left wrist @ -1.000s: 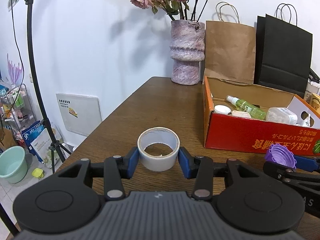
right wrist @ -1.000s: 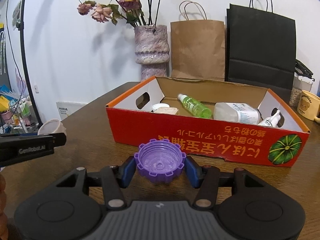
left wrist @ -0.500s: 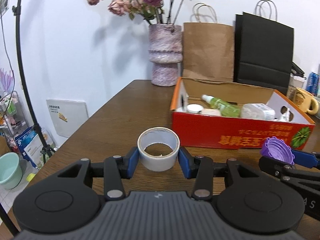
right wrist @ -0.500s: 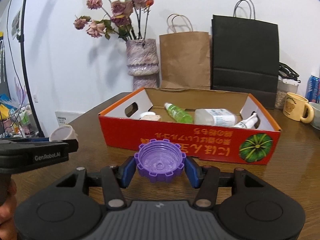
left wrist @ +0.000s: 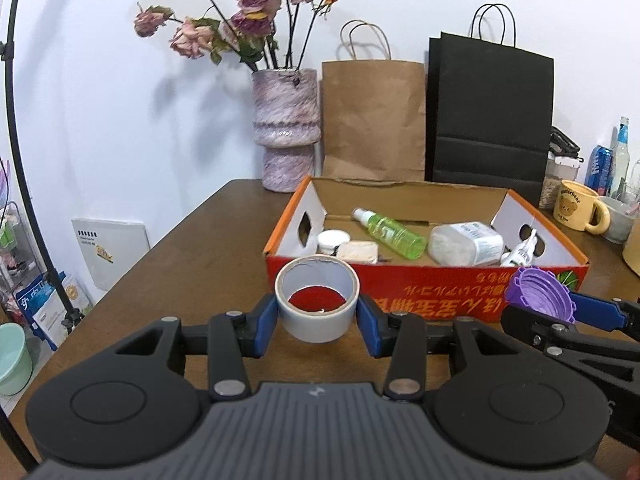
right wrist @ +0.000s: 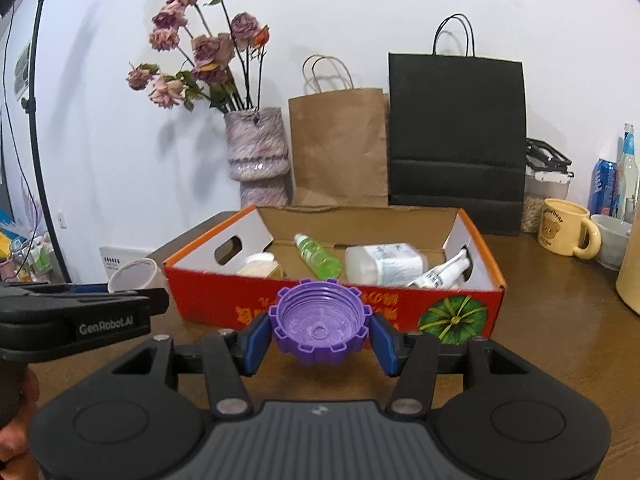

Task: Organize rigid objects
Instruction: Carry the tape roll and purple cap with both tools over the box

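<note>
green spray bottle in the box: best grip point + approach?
Grip the green spray bottle across the middle of its round body, coming from above. It lies on its side on the box floor, cap toward the far wall; the box walls block a side approach, and a white bottle lies just to its right.

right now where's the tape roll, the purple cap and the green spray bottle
tape roll (left wrist: 320,323), left wrist view, on its outer front wall
purple cap (right wrist: 320,322), right wrist view, on its inner floor
green spray bottle (right wrist: 320,258), right wrist view, on its body, lying in the box
</note>
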Demonstrator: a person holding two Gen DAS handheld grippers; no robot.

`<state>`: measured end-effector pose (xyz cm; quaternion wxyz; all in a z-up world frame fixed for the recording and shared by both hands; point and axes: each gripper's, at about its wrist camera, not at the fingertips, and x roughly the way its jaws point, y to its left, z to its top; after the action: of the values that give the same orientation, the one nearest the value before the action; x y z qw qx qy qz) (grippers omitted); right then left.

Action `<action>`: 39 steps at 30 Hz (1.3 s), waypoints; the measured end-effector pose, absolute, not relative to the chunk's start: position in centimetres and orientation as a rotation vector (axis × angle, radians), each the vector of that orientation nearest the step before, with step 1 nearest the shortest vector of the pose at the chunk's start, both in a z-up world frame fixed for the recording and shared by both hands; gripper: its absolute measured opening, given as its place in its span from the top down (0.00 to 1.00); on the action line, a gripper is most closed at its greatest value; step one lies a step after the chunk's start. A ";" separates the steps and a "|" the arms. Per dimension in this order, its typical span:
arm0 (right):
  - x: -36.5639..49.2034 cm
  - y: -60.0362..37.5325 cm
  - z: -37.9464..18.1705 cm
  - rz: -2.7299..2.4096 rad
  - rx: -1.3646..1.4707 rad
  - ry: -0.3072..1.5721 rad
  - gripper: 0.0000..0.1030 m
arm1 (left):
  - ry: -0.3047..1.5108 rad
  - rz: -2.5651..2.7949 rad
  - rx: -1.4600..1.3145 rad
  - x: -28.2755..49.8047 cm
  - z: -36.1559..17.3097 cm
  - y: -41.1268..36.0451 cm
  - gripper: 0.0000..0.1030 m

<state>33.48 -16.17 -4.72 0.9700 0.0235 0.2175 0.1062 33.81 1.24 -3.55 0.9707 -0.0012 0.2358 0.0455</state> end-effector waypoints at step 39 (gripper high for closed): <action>43.4 -17.6 -3.2 0.145 0.048 0.359 0.49 | 0.448 0.078 -0.046 45.4 -1.4 -1.9 0.57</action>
<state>43.36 -17.61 -3.25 0.9810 0.0238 0.1785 0.0720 45.36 -1.93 -1.44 0.9740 -0.0229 0.2223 0.0387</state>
